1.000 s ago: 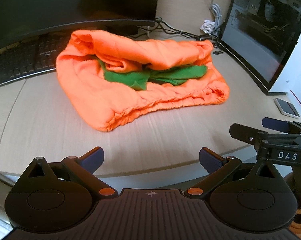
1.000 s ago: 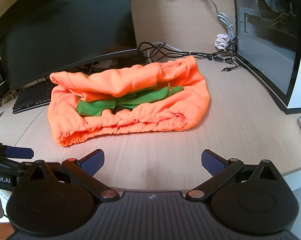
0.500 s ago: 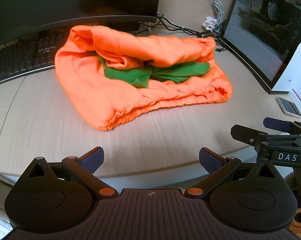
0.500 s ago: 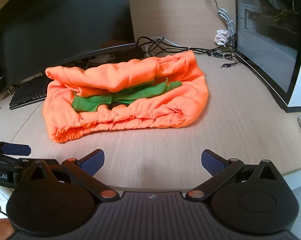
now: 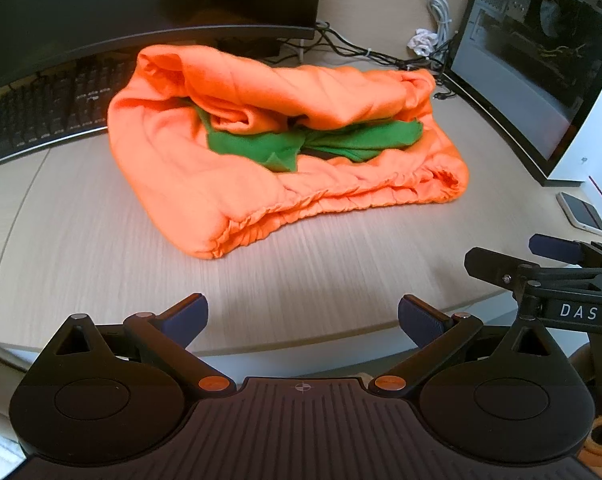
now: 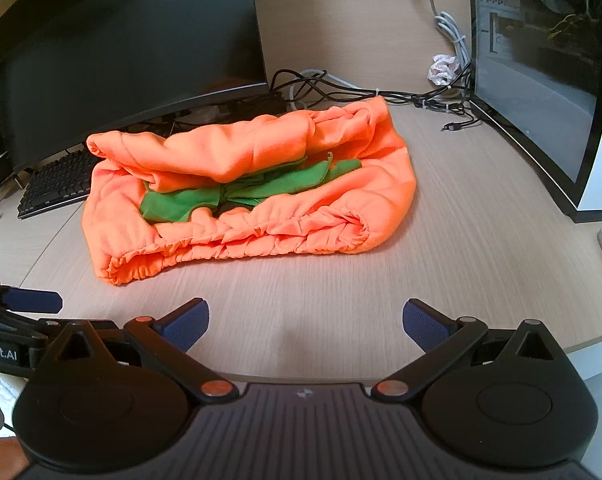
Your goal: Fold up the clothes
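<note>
Nearest the cameras, the left claw (image 5: 303, 314) and the right claw (image 6: 306, 319) are both hanging spread wide with nothing between their blue pads, hovering over the near edge of the wooden counter (image 6: 461, 200) and touching no cloth. Just beyond them, in the middle of the counter, the orange garment (image 6: 237, 200) is lying as a thick, bunched bundle, its elastic hem (image 5: 341, 200) running along the near side and a green lining (image 6: 229, 196) showing out of the open mouth. By the look of it the garment is already doubled over into a compact roll, so the folding seems well advanced or nearly done, though the layers are sitting puffy and uneven, and flattening or one more fold may be remaining. Farther back, a keyboard (image 6: 57, 184), a dark monitor (image 6: 121, 60) and tangled cables (image 6: 341, 88) are crowding the far side.
</note>
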Available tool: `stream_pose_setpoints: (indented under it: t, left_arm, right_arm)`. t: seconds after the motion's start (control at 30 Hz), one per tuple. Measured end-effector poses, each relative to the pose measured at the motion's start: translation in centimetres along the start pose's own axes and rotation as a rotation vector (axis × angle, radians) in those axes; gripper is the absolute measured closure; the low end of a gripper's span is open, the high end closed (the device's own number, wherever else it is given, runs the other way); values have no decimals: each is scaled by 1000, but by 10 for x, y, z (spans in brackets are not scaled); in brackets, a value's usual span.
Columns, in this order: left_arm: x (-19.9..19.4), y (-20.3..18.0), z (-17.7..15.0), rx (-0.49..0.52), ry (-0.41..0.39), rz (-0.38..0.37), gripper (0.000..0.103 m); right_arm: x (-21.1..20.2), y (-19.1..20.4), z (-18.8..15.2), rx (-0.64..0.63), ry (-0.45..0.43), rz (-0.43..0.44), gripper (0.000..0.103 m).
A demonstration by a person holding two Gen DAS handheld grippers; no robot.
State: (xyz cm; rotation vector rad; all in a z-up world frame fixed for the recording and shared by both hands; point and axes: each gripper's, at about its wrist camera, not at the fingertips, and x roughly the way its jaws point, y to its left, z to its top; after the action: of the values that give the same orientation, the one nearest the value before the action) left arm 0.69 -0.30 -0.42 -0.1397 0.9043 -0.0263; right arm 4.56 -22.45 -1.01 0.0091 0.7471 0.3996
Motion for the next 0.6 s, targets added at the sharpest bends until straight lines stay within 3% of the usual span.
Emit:
stream_pose_setpoints:
  t: [0.6]
  left_arm:
    - [4, 3, 2, -6, 7, 4, 0]
  right_arm:
    - [4, 0, 1, -3, 2, -3, 0]
